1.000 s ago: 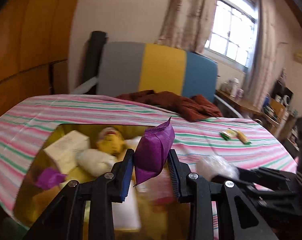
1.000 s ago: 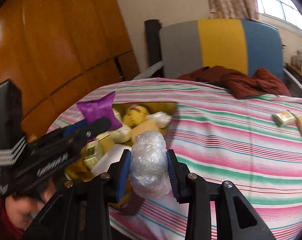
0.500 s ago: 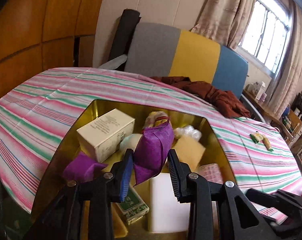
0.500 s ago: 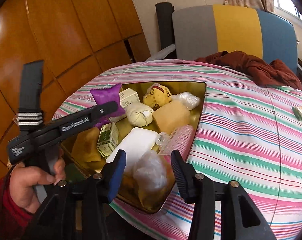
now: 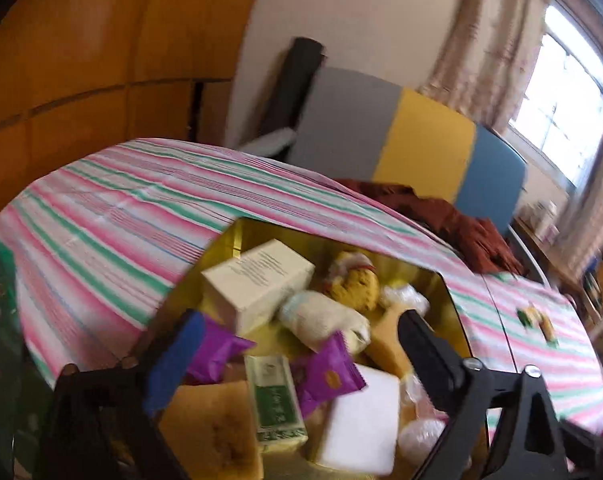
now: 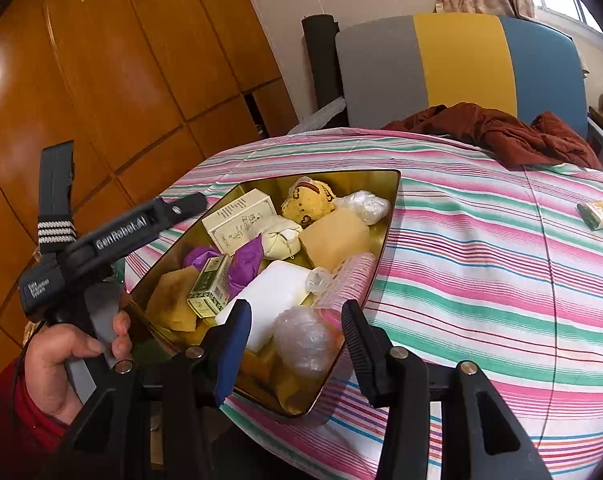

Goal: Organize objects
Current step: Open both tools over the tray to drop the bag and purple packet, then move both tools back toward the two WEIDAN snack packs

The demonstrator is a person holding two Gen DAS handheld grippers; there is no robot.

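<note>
A gold tin (image 6: 393, 200) on the striped table holds several items. Among them are a cream box (image 6: 237, 220), a yellow plush (image 6: 307, 202) and a white block (image 6: 273, 296). My left gripper (image 5: 297, 346) hangs over the tin with its jaws opening wide. The purple packet (image 5: 329, 372) lies loose below them on the green box (image 5: 277, 404), touched by neither pad. A second purple packet (image 5: 217, 354) lies beside it. My right gripper (image 6: 297, 336) is open over the tin's near corner. A clear-wrapped ball (image 6: 305, 340) rests between its fingers, free of both pads.
A small green-and-white pack (image 6: 599, 214) lies on the striped cloth (image 6: 481, 260) at the right. A brown garment (image 6: 501, 136) is heaped at the far edge before a grey, yellow and blue chair (image 6: 461, 68). Wood panelling fills the left. A hand (image 6: 61, 364) holds the left gripper.
The left jaws have sprung apart and the purple packet has fallen into the tin. The right gripper has let go of the wrapped ball, which now sits in the tin's near corner.
</note>
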